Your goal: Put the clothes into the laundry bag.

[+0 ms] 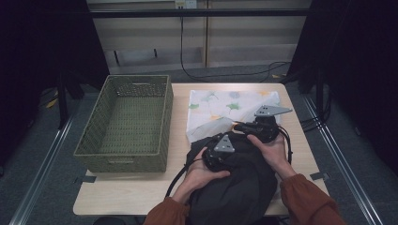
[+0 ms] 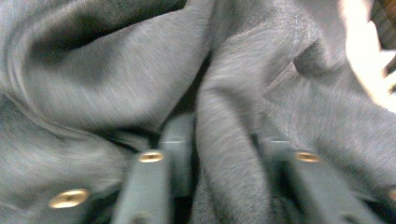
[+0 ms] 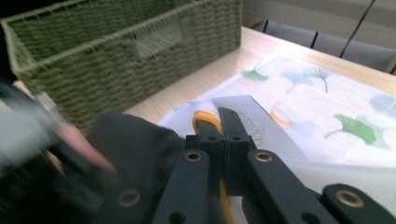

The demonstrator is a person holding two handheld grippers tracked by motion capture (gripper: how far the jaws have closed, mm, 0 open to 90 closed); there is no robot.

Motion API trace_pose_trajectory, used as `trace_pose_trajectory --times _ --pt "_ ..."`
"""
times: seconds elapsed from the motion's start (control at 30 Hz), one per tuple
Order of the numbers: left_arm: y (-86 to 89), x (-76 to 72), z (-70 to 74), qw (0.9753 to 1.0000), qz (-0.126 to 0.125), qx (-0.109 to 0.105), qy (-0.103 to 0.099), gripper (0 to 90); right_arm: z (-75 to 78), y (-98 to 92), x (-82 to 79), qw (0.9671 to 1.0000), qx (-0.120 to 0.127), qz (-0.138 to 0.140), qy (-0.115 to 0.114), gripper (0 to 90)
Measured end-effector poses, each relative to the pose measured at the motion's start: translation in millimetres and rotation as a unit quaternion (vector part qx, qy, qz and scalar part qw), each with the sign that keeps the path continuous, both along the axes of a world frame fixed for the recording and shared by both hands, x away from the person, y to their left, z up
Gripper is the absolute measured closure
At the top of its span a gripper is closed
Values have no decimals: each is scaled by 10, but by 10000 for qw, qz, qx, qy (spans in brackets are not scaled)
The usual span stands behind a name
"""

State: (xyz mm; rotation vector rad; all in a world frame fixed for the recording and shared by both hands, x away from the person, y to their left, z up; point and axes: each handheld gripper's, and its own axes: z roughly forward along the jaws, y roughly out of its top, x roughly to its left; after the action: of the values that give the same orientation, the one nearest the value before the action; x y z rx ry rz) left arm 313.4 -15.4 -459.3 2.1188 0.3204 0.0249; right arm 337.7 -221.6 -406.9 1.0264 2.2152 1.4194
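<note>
A dark grey garment [image 1: 239,183] lies bunched at the table's front, its far edge overlapping a white cloth with a leaf print [image 1: 225,105]. My left gripper [image 1: 211,164] presses down into the garment; in the left gripper view [image 2: 226,144] a thick fold of the grey fabric [image 2: 93,84] sits clamped between its jaws. My right gripper [image 1: 237,126] is at the garment's far edge. In the right gripper view [image 3: 219,123] its jaws are pressed together where the garment's edge [image 3: 130,140] meets them, above the leaf-print cloth [image 3: 327,116].
A green woven basket [image 1: 122,154] stands on the left half of the wooden table [image 1: 131,192], its wall [image 3: 116,56] close to the garment. Cables run over the floor behind the table. A strip of bare tabletop lies in front of the basket.
</note>
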Motion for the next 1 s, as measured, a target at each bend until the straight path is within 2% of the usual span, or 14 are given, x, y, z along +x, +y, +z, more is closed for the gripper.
trace_pose_trajectory --times 0.03,0.17,0.23,0.3,0.43,0.53,0.67,0.77,0.8,0.87,0.9,0.93,0.97,1.0 --pt "61 -6 27 9998 95 -145 34 446 -22 -7 10 10000 8 -23 28 891" --pt "303 -24 151 9992 261 -318 -34 274 -82 -24 33 9999 -9 -94 100 891" --pt "409 -34 201 9975 594 -255 -296 213 -101 -27 41 9998 -30 -117 126 891" --pt "465 -4 204 9967 702 -229 -330 155 -108 -25 43 9998 -50 -117 132 891" --pt "500 173 79 9958 829 -389 80 67 -110 -5 46 9999 -72 -80 133 891" --pt "477 276 -42 9943 1057 30 -123 14 -117 -6 49 9998 -93 -48 143 891" --pt "497 332 -173 9938 1110 -89 -34 1 -136 7 51 9998 -104 16 175 891" --pt "474 340 -281 9942 1078 -60 -12 1 -142 21 51 9997 -140 33 190 891" --pt "458 339 -308 9943 1059 56 67 9 -142 30 47 9997 -151 48 207 891" --pt "439 372 -356 9947 918 197 429 38 -145 38 48 9996 -132 55 225 891" --pt "460 383 -354 9951 770 110 612 122 -147 45 48 9996 -146 52 233 891" --pt "473 380 -347 9958 637 56 651 272 -153 53 49 9995 -172 88 241 891" --pt "477 358 -315 9972 437 82 607 389 -159 62 49 9994 -182 88 267 891" --pt "480 343 -294 9977 402 103 539 502 -164 70 47 9994 -186 117 268 891"
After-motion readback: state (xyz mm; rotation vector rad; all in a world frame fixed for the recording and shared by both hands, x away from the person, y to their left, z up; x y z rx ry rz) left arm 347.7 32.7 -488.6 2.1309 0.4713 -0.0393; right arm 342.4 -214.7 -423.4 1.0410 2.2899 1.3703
